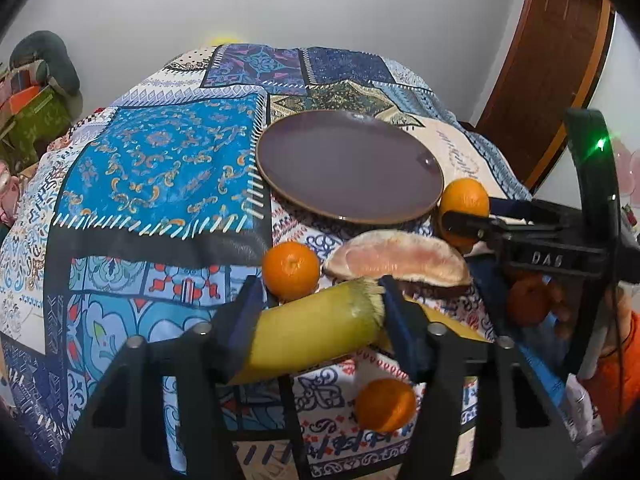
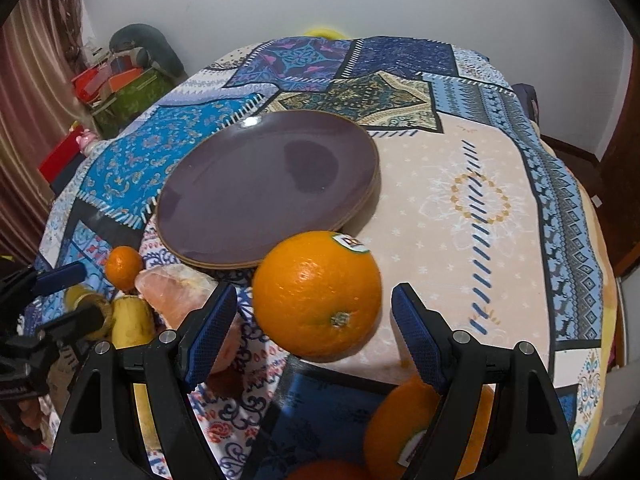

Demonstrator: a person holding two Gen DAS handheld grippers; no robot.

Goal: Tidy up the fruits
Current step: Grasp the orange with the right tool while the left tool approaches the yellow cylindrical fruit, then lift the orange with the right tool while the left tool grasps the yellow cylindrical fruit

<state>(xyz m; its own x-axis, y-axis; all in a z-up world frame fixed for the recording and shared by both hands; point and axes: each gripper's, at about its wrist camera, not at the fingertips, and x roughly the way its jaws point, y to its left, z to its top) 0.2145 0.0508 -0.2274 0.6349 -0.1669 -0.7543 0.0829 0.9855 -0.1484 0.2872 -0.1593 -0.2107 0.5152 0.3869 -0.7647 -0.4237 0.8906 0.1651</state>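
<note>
Soft, even indoor light is filling both views, bright enough to show colours clearly. The purple plate (image 2: 264, 188) is catching a small white glare spot near its far rim and a dull reflection at its centre. The large orange (image 2: 316, 294) is casting a short soft shadow beneath itself. Fisheye distortion is bending the edges, and dark vignetting is closing off the corners.

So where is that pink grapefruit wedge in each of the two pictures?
Left wrist view: the grapefruit wedge lies right of centre, just below the purple plate.
Right wrist view: it sits low on the left, partly hidden behind the right gripper.
Shared landmark: the purple plate.
</note>
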